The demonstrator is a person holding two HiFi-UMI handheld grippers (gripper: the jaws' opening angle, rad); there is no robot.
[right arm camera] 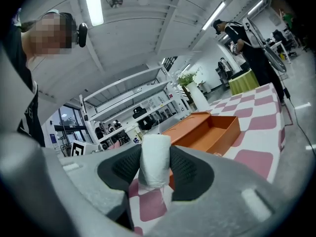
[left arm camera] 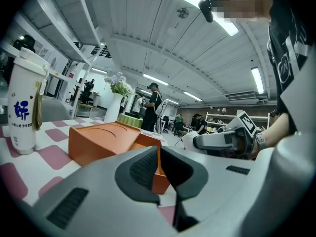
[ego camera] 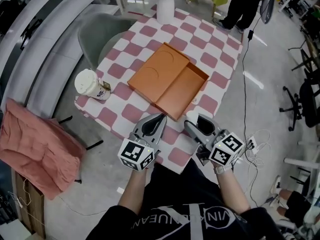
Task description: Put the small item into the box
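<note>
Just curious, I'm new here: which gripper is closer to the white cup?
Left. The left gripper is to the right of the white cup; the right gripper is farther right, beyond it.

The head view looks steeply down from above the person onto the checkered counter [ego camera: 220, 79]. The orange box [ego camera: 170, 81] lies mid-frame, and the left gripper [ego camera: 160, 117] and right gripper [ego camera: 192, 118] sit near the lower edge. The left gripper view sits low over the counter [left arm camera: 54, 157], facing along its jaws across the nearby box [left arm camera: 98, 139], with the right gripper [left arm camera: 190, 141] at its right. The right gripper view, also low and tilted toward the ceiling, faces the box [right arm camera: 212, 132]. All 3 views share the box. The white vase [ego camera: 165, 6] beyond it shows from the head, the vase [left arm camera: 112, 107] from the left, and seemingly, though small, from the right.
</note>
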